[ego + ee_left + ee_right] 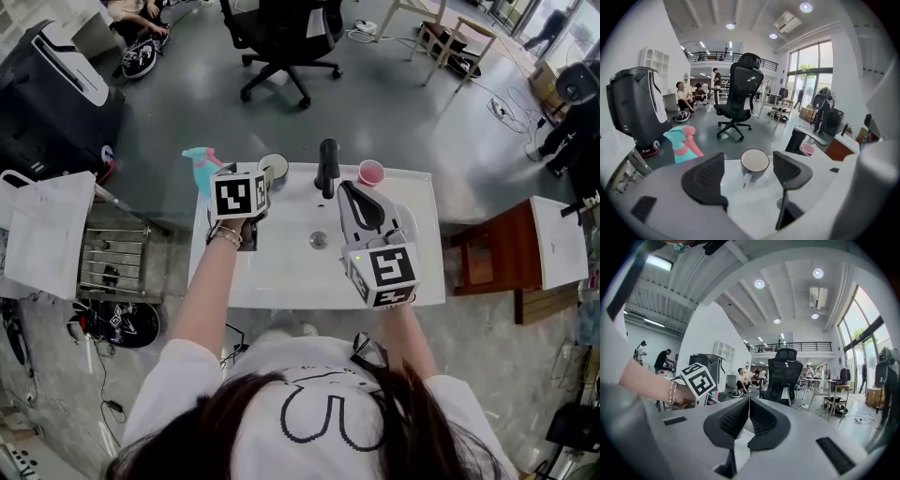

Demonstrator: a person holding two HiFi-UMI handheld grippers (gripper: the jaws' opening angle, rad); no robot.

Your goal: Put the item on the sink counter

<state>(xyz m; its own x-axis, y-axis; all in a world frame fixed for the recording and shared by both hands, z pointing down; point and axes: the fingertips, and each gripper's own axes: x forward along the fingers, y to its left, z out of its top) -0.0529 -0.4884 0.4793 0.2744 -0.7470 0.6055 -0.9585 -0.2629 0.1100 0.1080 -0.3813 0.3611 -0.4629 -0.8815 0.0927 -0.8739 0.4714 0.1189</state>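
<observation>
Left gripper [748,174] jaws stood spread, 1 mug [754,161] at 12 o'clock on the sink counter [281,272]. I saw right gripper [747,420] jaws pressed together.

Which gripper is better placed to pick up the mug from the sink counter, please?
Left. The left gripper stands open with the mug straight ahead, in line with its gap. The right gripper is shut, and its view shows no mug.

mug [274,171]: 1
pink cup [371,172]: 1
spray bottle [202,167]: 1
faucet [328,167]: 1
office chair [281,42]: 1
white bag [47,230]: 1
</observation>
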